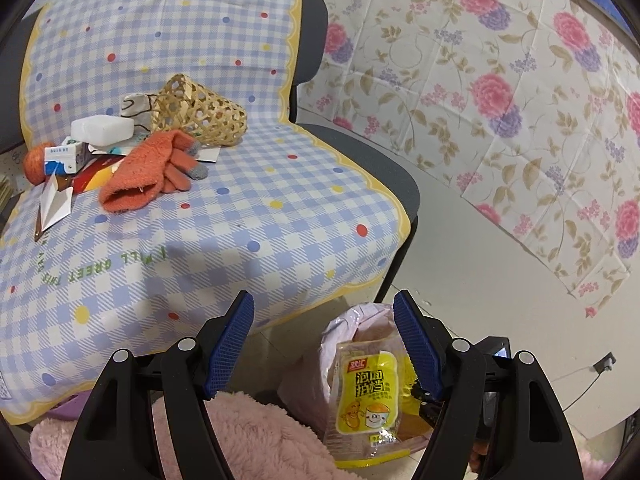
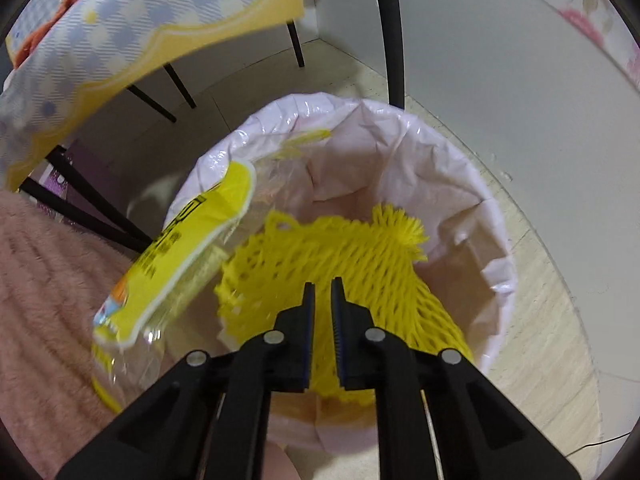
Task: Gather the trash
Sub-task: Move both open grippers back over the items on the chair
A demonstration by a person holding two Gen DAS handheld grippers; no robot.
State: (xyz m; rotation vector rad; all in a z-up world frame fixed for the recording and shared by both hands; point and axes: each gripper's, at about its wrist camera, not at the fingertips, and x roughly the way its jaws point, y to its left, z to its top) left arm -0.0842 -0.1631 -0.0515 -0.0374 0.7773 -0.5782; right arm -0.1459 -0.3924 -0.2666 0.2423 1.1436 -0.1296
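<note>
Over the bin (image 2: 496,248), at 12 o'clock, the right gripper (image 2: 323,292), nearly closed and seemingly empty, should back straight out, leaving the wrapper (image 2: 180,264) inside, while the left gripper (image 1: 324,316) hangs wide apart.

Snack wrapper (image 2: 176,264) motion-blurred, print illegible; bin liner (image 2: 452,184) base hidden beneath yellow foam net (image 2: 340,256); milk carton (image 1: 66,158) text too small.
</note>
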